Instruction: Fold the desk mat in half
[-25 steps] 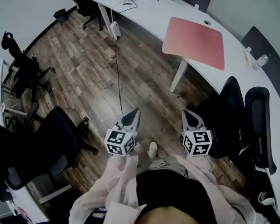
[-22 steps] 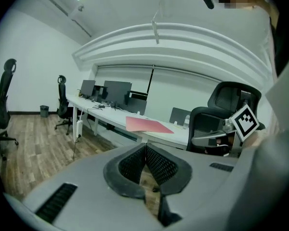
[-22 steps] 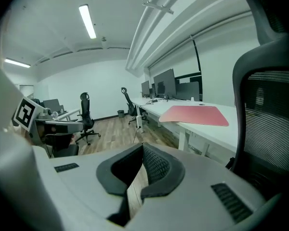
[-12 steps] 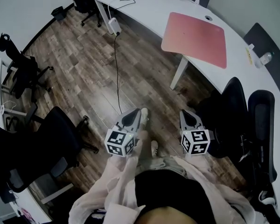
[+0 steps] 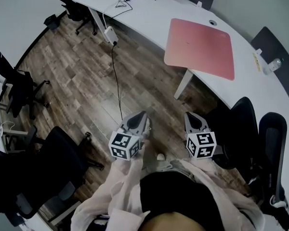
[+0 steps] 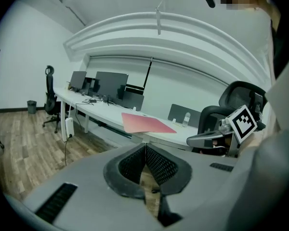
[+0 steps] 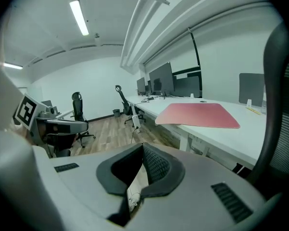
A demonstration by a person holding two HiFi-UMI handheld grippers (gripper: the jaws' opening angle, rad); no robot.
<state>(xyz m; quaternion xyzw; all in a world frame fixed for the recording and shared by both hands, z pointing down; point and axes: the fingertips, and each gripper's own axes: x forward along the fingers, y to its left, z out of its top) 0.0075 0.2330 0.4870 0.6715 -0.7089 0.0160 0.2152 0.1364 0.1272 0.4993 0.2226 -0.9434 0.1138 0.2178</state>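
Observation:
A pink-red desk mat (image 5: 200,47) lies flat and unfolded on the long white desk (image 5: 149,13), its near edge over the desk's front. In the left gripper view the mat (image 6: 147,123) is well ahead; in the right gripper view the mat (image 7: 200,114) is ahead and to the right. My left gripper (image 5: 137,121) and right gripper (image 5: 192,119) are held side by side in front of my body over the wooden floor, far short of the desk. Both are shut with nothing between the jaws.
Black office chairs (image 5: 245,124) stand close on my right, between me and the desk. Another chair (image 5: 62,153) is at my left. A black cable (image 5: 116,81) runs across the floor to a power strip (image 5: 109,34). A bottle (image 5: 273,64) stands on the desk beyond the mat.
The whole view has shifted a little toward the desk and the mat looks slightly nearer. Both grippers keep the same shut pose in front of my body.

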